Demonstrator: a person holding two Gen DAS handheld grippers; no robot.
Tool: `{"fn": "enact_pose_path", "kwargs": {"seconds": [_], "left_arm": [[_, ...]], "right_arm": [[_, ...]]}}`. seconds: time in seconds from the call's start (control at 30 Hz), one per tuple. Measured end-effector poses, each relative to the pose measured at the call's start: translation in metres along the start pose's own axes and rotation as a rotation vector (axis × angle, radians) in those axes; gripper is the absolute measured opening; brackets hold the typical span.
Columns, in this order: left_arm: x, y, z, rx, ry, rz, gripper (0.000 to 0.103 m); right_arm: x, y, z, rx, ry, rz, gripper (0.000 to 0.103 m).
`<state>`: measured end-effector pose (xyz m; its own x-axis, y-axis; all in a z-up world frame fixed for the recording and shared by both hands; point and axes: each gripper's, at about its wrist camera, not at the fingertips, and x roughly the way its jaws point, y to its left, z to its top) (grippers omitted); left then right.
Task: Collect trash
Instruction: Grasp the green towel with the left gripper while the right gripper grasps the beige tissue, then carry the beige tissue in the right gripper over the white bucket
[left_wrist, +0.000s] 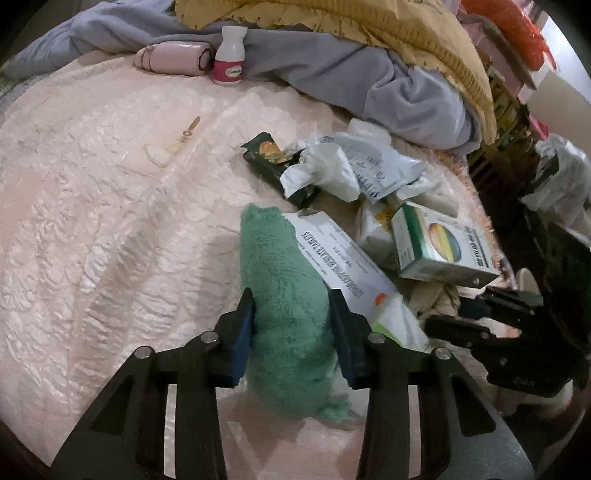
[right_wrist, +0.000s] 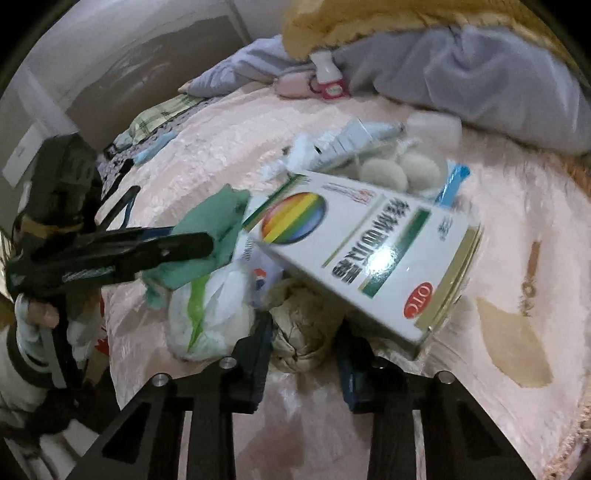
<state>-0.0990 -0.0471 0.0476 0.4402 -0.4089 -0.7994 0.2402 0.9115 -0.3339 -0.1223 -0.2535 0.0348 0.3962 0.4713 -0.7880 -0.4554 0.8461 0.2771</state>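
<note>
Left claw (left_wrist: 291, 325): both pads pressed into a green fluffy cloth (left_wrist: 284, 295), clamped on it. Just right of it, touching the cloth, one long white tablet carton (left_wrist: 343, 258). Beyond that, one box with a rainbow circle (left_wrist: 439, 247), then one dark snack wrapper (left_wrist: 273, 162) under crumpled white paper (left_wrist: 325, 173). Far ahead, one pink-labelled bottle (left_wrist: 229, 55) upright beside one pink roll (left_wrist: 173, 59), against grey bedding (left_wrist: 369, 74) and a yellow blanket (left_wrist: 369, 22). All lies on a pink bedspread (left_wrist: 92, 221).

Right claw (right_wrist: 304, 339): jaws close either side of a crumpled tan paper wad (right_wrist: 301, 325); whether the pads actually press it cannot be told. Just left of it, one white bag with a green stripe (right_wrist: 207, 317). Above, the rainbow box (right_wrist: 373, 254) leans tilted over the wad. Further left, the other claw holding the green cloth.

Seen only from the right wrist: two pale round pads (right_wrist: 399, 170) in clear wrap and a person's hand (right_wrist: 40, 314) at the left edge. Seen only from the left wrist: the snack wrapper and one small key-like piece (left_wrist: 188, 129) far left.
</note>
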Motion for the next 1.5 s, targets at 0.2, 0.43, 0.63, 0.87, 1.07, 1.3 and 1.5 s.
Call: {"fn": "enact_pose_path", "kwargs": {"seconds": [0.2,0.43,0.63,0.87,1.07,1.3,1.5], "left_arm": [[-0.037,-0.014,0.002,0.013,-0.072,-0.03,0.033],[-0.066,-0.059,0.005,0.087,-0.121,-0.095,0.033],[-0.067,-0.106,0.004,0.16,-0.121,-0.143,0.033],[-0.057,-0.151,-0.001,0.232,-0.094,-0.175,0.033],[-0.045,-0.183,-0.009,0.288,-0.062,-0.2,0.033],[-0.035,-0.223,-0.011,0.352,-0.046,-0.234,0.033],[-0.029,-0.253,-0.011,0.4,-0.043,-0.254,0.033]], "right_arm": [[-0.055,-0.002,-0.024,-0.008,-0.07,-0.036,0.029],[-0.109,-0.011,-0.054,0.045,-0.151,-0.108,0.029],[-0.134,-0.018,-0.07,0.084,-0.192,-0.182,0.029],[-0.154,-0.027,-0.084,0.115,-0.219,-0.251,0.029],[-0.17,-0.036,-0.094,0.131,-0.235,-0.301,0.029],[-0.188,-0.053,-0.109,0.169,-0.242,-0.355,0.029],[-0.209,-0.069,-0.122,0.202,-0.257,-0.409,0.029]]}}
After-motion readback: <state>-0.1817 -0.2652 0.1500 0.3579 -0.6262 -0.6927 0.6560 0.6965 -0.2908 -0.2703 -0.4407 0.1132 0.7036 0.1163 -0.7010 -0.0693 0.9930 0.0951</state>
